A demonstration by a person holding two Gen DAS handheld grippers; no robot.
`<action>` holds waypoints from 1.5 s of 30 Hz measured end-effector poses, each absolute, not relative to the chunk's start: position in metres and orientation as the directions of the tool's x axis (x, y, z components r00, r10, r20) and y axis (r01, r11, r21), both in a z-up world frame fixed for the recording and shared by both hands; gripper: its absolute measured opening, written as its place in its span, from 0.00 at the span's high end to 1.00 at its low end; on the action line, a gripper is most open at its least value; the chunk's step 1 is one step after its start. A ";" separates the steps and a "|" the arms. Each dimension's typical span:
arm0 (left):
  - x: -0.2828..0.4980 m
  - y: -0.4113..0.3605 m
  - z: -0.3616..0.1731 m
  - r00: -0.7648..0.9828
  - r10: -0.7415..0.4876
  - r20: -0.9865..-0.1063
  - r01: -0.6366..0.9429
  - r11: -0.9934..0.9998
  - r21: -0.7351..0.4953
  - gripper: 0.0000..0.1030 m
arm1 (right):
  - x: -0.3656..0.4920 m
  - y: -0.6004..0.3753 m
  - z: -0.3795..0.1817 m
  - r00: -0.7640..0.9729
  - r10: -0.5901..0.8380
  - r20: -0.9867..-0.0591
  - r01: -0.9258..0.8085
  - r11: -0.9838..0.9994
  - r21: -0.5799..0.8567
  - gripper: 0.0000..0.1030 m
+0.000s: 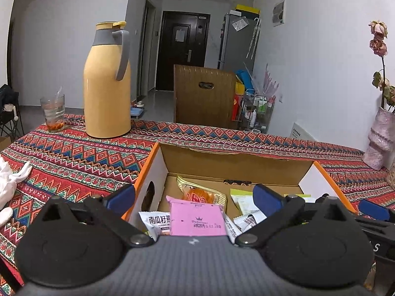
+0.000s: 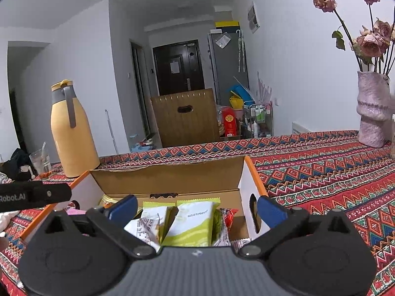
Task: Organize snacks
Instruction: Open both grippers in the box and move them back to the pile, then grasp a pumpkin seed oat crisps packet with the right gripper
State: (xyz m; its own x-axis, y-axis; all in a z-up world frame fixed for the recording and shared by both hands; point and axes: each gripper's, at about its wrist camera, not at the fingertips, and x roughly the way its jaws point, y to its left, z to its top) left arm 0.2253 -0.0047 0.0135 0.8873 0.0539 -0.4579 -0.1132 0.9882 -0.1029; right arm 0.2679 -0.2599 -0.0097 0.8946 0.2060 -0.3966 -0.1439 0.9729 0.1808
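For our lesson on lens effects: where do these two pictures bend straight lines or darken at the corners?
Left wrist view: the tablecloth edge bows and the top right corner goes black. Right wrist view: the wall lines lean inward, the top left corner darkens, and the vase tilts.

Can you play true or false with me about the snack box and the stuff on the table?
1. The pink packet lies inside the cardboard box. True.
2. The left tongs are squeezing a snack. False: they are open, gripping nothing.
3. The yellow jug stands upright on the patterned cloth. True.
4. The vase is empty. False: it holds pink flowers.
5. The right tongs are open. True.
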 end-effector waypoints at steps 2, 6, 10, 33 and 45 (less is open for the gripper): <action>0.223 -0.005 0.015 0.889 0.052 -0.455 -0.112 0.988 -0.106 0.00 | 0.266 -0.260 -0.009 0.896 0.206 -0.393 -0.145 0.973 0.180 0.00; 0.219 -0.006 0.020 0.893 0.048 -0.447 -0.108 0.988 -0.109 0.00 | 0.263 -0.260 -0.004 0.902 0.203 -0.382 -0.145 0.974 0.176 0.00; 0.215 -0.009 0.028 0.897 0.061 -0.438 -0.114 0.989 -0.096 0.00 | 0.256 -0.259 0.005 0.909 0.201 -0.365 -0.153 0.976 0.157 0.00; 0.146 0.027 0.011 0.847 0.036 -0.530 -0.081 0.995 -0.061 0.00 | 0.169 -0.268 0.000 0.862 0.228 -0.454 -0.190 0.973 0.129 0.00; 0.140 0.046 -0.022 0.821 0.059 -0.568 -0.107 0.993 -0.052 0.00 | 0.157 -0.271 -0.033 0.775 0.216 -0.593 -0.156 0.976 0.151 0.00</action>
State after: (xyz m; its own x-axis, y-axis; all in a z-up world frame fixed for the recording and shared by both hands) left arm 0.1399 0.0463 -0.0224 0.8211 0.0591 -0.5678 -0.1075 0.9928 -0.0521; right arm 0.1572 -0.2709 -0.0330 0.7753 0.2161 -0.5935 -0.1563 0.9761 0.1513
